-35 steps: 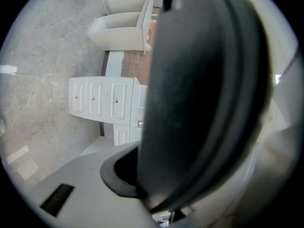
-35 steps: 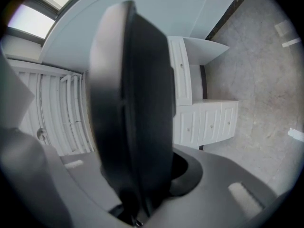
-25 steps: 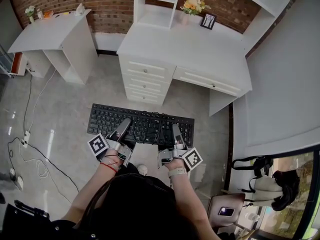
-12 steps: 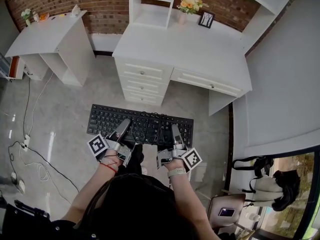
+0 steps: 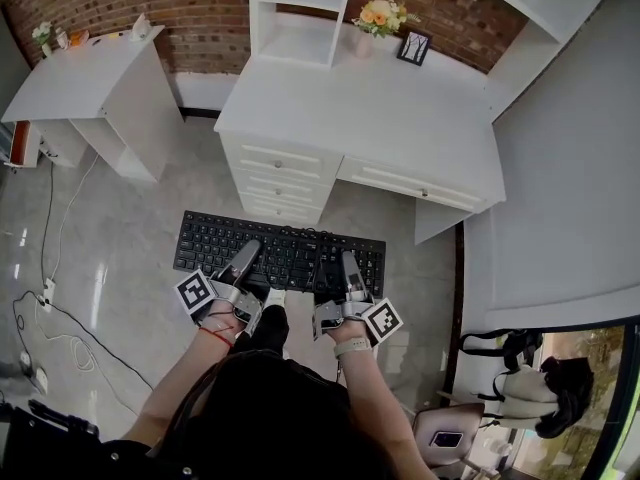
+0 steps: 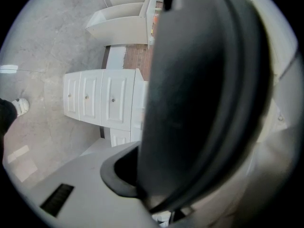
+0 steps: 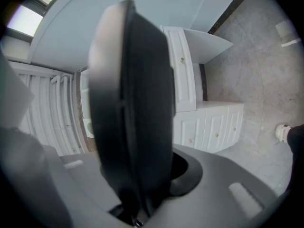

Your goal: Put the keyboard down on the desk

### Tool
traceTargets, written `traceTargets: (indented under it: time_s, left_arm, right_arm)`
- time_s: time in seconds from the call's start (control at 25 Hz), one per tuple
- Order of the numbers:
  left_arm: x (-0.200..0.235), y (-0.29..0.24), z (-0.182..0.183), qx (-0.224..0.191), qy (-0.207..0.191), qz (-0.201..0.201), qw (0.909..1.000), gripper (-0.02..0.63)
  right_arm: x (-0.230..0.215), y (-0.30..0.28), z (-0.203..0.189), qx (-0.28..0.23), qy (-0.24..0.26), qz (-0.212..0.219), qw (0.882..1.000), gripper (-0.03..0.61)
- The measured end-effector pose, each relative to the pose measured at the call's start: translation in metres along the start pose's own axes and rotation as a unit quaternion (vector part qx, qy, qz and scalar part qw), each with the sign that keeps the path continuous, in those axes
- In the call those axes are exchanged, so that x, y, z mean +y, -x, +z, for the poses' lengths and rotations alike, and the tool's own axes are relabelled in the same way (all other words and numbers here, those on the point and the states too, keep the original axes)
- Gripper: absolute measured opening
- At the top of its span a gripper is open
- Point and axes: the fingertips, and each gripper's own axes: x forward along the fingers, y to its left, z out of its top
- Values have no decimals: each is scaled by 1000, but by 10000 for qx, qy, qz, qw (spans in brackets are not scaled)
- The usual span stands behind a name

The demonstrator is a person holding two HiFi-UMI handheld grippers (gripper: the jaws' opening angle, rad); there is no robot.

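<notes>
Much bare floor (image 5: 130,228) below keyboard (image 5: 290,253)

The keyboard (image 5: 280,253) is black plastic, matt on keys and case; the desk (image 5: 370,118) has a smooth white top, painted by the look of it, with a faint sheen; the floor (image 5: 110,258) is grey stone-like tile, polished enough to mirror light; the wall (image 5: 210,8) is rough red-brown brick; the left gripper (image 5: 249,255) and right gripper (image 5: 347,265) have smooth matt grey plastic bodies.
</notes>
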Motion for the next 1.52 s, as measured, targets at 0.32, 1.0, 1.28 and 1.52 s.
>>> traceTargets:
  time_s: [0.32, 1.0, 1.28, 1.52]
  left_arm:
    - [-9, -57, 33, 29, -18, 25, 10000, 103]
    - [1, -156, 90, 263, 230, 151, 9993, 103]
    - [-3, -180, 104, 358, 203, 107, 9991, 103]
    - [4, -184, 109, 332, 244, 221, 9989, 103]
  right_arm:
    - [6, -64, 13, -26, -34, 2, 10000, 104]
    - [1, -164, 39, -250, 144, -112, 9995, 107]
    - [2, -188, 43, -331, 154, -44, 9993, 107]
    - [-4, -194, 44, -319, 112, -144, 9993, 107]
